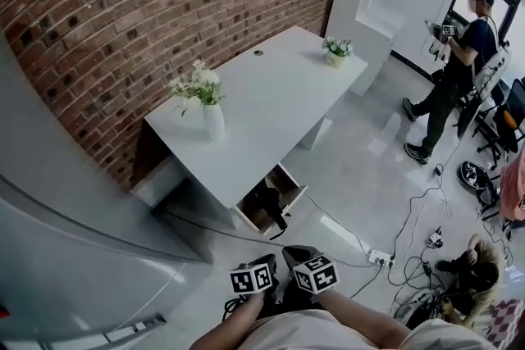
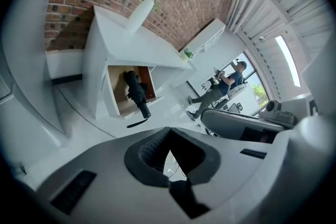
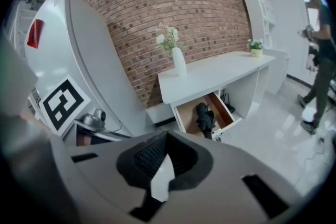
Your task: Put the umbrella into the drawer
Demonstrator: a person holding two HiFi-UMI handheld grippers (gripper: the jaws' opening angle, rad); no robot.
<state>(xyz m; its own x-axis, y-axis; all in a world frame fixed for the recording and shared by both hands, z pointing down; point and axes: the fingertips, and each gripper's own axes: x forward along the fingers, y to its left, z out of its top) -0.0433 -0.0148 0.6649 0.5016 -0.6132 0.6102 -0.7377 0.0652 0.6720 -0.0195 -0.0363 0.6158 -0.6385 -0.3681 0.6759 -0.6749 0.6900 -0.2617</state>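
Note:
Under the white desk [image 1: 271, 90] a wooden drawer [image 1: 247, 220] stands pulled open. A folded black umbrella [image 1: 270, 204] lies in it, its handle end and strap poking out over the drawer's front edge. Both gripper views show the umbrella [image 2: 135, 91] [image 3: 205, 117] in the drawer [image 2: 118, 101] [image 3: 185, 119], well ahead of the jaws. My left gripper [image 1: 253, 279] [image 2: 169, 168] is shut and holds nothing. Beside it my right gripper [image 1: 316, 275] [image 3: 163, 178] is shut and holds nothing too. Both are held close to my body, well back from the desk.
A white vase of flowers [image 1: 212, 119] and a small potted plant [image 1: 335, 53] stand on the desk. Cables and a power strip [image 1: 379, 257] lie on the floor at right. One person [image 1: 455, 78] stands far right, another crouches [image 1: 474, 266]. A grey curved panel [image 1: 74, 242] fills the left.

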